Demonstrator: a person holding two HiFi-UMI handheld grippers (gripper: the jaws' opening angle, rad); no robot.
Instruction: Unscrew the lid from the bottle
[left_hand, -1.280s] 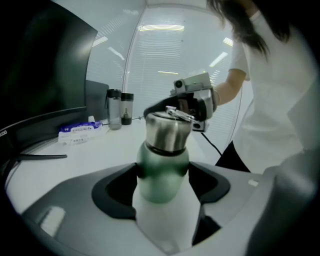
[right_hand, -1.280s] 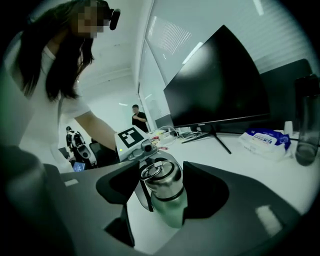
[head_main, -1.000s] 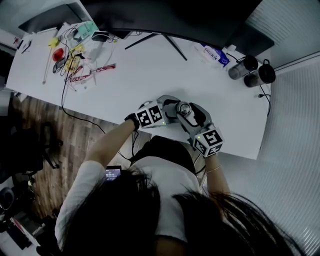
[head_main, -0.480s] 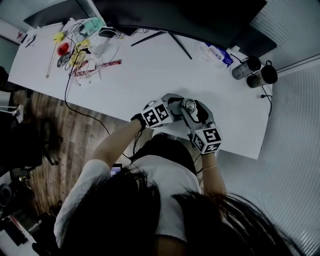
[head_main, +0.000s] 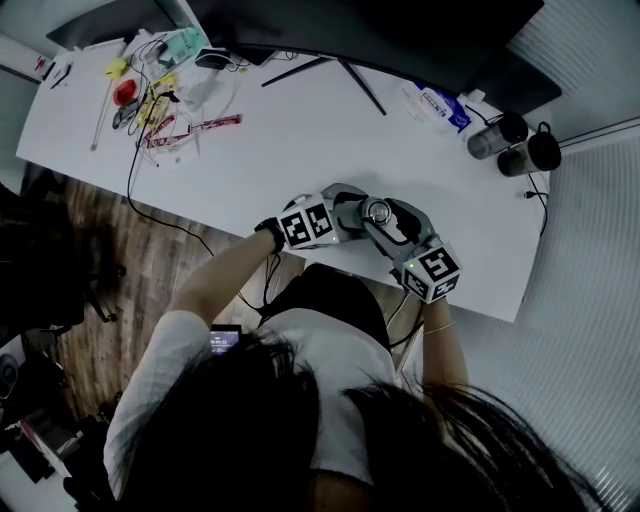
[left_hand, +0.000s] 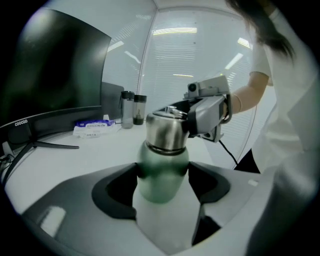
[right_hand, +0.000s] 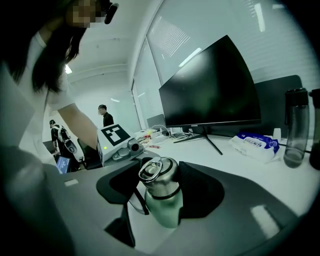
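A green bottle (left_hand: 162, 175) with a steel lid (left_hand: 166, 131) stands upright near the front edge of the white table (head_main: 300, 130). My left gripper (left_hand: 162, 184) is shut on the green body, with both pads pressed to its sides. My right gripper (right_hand: 160, 186) is shut on the steel lid (right_hand: 159, 179), whose loop handle lies on top. From the head view the lid (head_main: 377, 213) shows between the left gripper (head_main: 350, 212) and the right gripper (head_main: 392, 226), which meet at the bottle from either side.
A dark monitor (right_hand: 210, 90) on a stand sits at the table's back. Two dark flasks (head_main: 515, 142) and a tissue pack (head_main: 435, 105) lie at back right. Cables and small items (head_main: 160, 90) crowd the far left. The table's front edge (head_main: 440, 300) runs just below the grippers.
My right gripper's marker cube has swung outward to the right around the lid. The left gripper and the bottle have stayed in place.
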